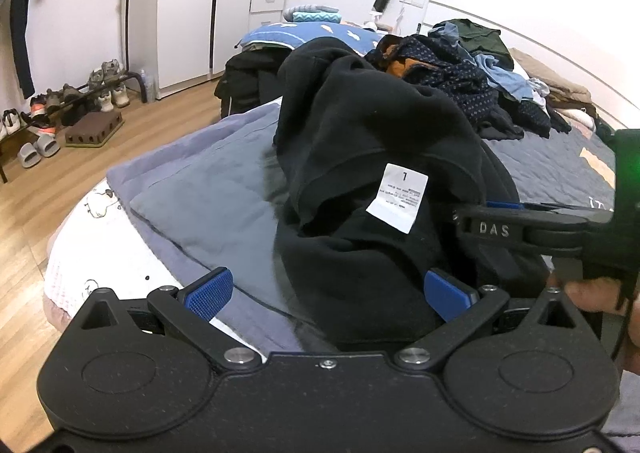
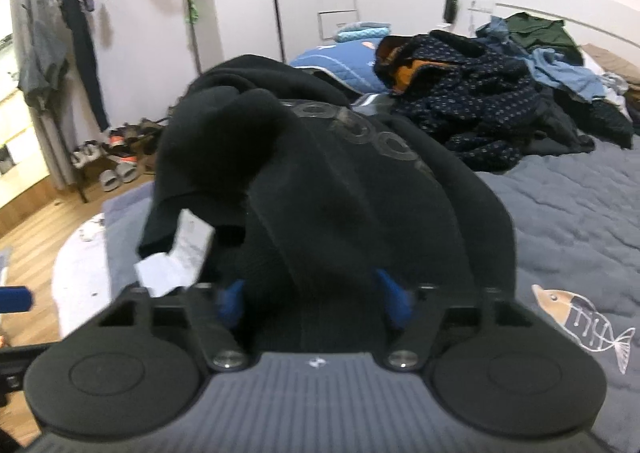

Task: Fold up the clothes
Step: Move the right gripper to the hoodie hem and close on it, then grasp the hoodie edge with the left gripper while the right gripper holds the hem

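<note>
A black sweatshirt (image 1: 360,125) lies heaped on the bed's grey quilt (image 1: 208,189), with its white size label (image 1: 398,197) turned up. My left gripper (image 1: 328,293) is open wide at the heap's near edge, and the cloth rests against its right blue pad (image 1: 448,293). My right gripper (image 1: 472,217) reaches in from the right, just below the label. In the right wrist view the sweatshirt (image 2: 340,173) fills the gap between the right gripper's (image 2: 312,301) blurred blue pads, which stand partly apart. The label (image 2: 176,257) hangs at the left.
A pile of mixed clothes (image 1: 460,85) covers the far side of the bed. A blue pillow (image 1: 312,33) lies behind the sweatshirt. The bed's edge and wooden floor (image 1: 40,213) are to the left, with a shoe rack (image 1: 60,105). A hand (image 1: 592,293) holds the right gripper.
</note>
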Motion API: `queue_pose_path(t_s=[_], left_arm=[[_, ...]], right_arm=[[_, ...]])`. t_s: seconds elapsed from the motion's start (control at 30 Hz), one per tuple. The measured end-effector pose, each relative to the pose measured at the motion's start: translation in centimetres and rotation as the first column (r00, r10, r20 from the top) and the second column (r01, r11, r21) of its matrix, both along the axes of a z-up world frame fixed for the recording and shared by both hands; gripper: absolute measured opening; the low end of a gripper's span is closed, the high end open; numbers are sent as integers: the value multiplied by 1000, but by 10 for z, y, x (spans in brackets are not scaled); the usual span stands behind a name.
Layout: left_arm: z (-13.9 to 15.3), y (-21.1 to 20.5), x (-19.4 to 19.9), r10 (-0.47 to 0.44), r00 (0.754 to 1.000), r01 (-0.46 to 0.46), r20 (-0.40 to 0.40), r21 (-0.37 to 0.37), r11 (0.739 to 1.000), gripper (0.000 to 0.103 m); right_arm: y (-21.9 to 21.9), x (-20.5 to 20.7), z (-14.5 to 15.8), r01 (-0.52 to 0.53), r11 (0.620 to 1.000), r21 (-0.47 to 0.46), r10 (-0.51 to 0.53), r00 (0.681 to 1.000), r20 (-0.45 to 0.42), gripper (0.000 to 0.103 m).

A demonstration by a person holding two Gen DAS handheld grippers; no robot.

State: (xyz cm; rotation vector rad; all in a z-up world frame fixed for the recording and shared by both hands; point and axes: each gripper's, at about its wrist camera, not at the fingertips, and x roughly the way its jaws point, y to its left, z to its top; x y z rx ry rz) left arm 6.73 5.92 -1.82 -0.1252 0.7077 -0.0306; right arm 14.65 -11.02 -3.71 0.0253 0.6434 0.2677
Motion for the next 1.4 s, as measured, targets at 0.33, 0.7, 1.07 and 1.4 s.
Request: queue_pose_path(t_s=[0.33, 0.7, 1.07, 1.4], left_arm=[[-1, 0, 1, -7, 1000, 7, 4, 16, 1000, 103], [0, -7, -3, -38, 999, 38, 30, 13, 999, 103], [0, -28, -7, -88, 993, 85, 73, 54, 995, 103], [-5, -19, 16, -20, 994, 6, 108, 125, 992, 103]], right_arm=[[-18, -12, 12, 13, 998, 66, -15, 999, 37, 17], [-92, -61, 61, 135, 961, 242, -170, 977, 128, 6], [-149, -111, 44, 201, 934, 294, -234, 969, 79, 0], [-136, -122, 34, 137, 951, 278, -161, 985, 64, 13]])
